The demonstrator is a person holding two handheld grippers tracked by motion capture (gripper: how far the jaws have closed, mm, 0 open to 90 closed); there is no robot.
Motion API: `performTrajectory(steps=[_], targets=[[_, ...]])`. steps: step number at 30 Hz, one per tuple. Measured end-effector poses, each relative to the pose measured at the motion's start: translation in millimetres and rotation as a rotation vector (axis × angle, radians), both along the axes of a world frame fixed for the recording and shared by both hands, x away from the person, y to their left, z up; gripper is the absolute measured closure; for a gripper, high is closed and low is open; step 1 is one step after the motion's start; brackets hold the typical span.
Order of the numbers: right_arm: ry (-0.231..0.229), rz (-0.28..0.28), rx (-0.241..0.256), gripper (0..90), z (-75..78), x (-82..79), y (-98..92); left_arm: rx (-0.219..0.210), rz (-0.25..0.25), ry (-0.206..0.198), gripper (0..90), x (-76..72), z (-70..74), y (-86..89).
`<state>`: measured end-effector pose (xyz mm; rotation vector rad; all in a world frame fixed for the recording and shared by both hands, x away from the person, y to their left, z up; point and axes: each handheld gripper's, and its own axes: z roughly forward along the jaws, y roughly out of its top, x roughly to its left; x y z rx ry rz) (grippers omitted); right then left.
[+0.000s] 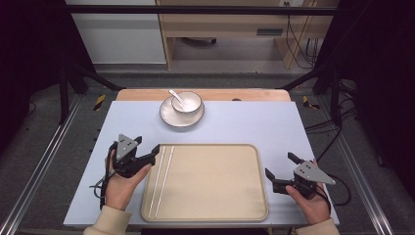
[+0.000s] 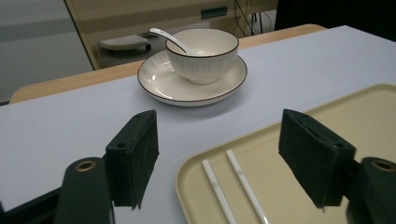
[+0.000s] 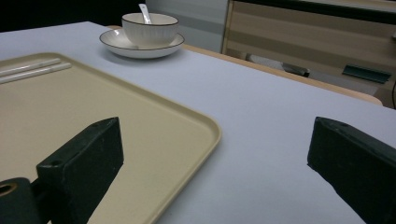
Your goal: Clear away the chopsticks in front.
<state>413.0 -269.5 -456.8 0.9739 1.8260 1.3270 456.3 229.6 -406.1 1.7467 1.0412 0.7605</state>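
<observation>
A beige tray point(image 1: 210, 186) lies on the near half of the table, with two white chopsticks point(image 1: 163, 176) along its left side. Behind it a white bowl point(image 1: 188, 103) with a white spoon point(image 1: 175, 97) in it stands on a white saucer point(image 1: 169, 117). My left gripper point(image 1: 146, 151) is open at the tray's left edge, jaws empty, and its own view shows the chopsticks point(image 2: 233, 184), the bowl point(image 2: 203, 53) and the tray point(image 2: 299, 196). My right gripper point(image 1: 284, 169) is open just off the tray's right edge point(image 3: 205, 135), holding nothing.
A pale blue mat point(image 1: 244, 122) covers the wooden table point(image 1: 244, 94). Black frame bars point(image 1: 63, 83) stand at both sides. Wooden furniture point(image 1: 220, 29) and cables sit on the floor beyond the far edge.
</observation>
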Motion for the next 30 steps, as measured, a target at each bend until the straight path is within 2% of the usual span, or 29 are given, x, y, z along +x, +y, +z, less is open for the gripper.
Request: performTrajectory(steps=[2,5,8,10,13,19,23,28,30], targets=[[-0.003,-0.011,0.0,3.7,0.0,0.4,-1.3,0.005,-0.019,-0.02,24.4,1.0,-1.8,5.5],[-0.005,-0.028,0.004,3.7,0.0,1.3,-2.5,-0.018,-0.054,-0.053,18.7,1.6,-3.4,14.8],[-0.011,-0.036,0.004,3.7,0.1,2.3,-3.8,-0.057,-0.113,-0.065,14.1,4.3,-5.9,23.0],[-0.008,-0.04,0.007,3.7,0.2,2.4,-4.2,-0.066,-0.147,-0.061,11.7,6.5,-8.5,27.9],[-0.011,-0.04,0.01,3.7,0.7,2.0,-4.7,-0.068,-0.164,-0.073,9.2,5.4,-11.3,34.3],[-0.026,-0.036,0.02,3.7,1.4,4.6,-7.4,-0.068,-0.165,-0.101,8.3,0.3,-17.4,47.3],[-0.019,-0.029,0.006,4.8,0.3,5.2,-7.2,-0.016,-0.149,-0.141,8.9,-8.8,-24.5,54.2],[-0.029,-0.009,0.001,4.1,-0.2,5.0,-5.7,-0.03,-0.144,-0.137,8.0,-18.6,-32.9,64.8],[-0.023,0.005,0.008,3.7,-1.4,5.1,-5.8,-0.064,-0.136,-0.142,7.3,-20.5,-34.8,70.6]])
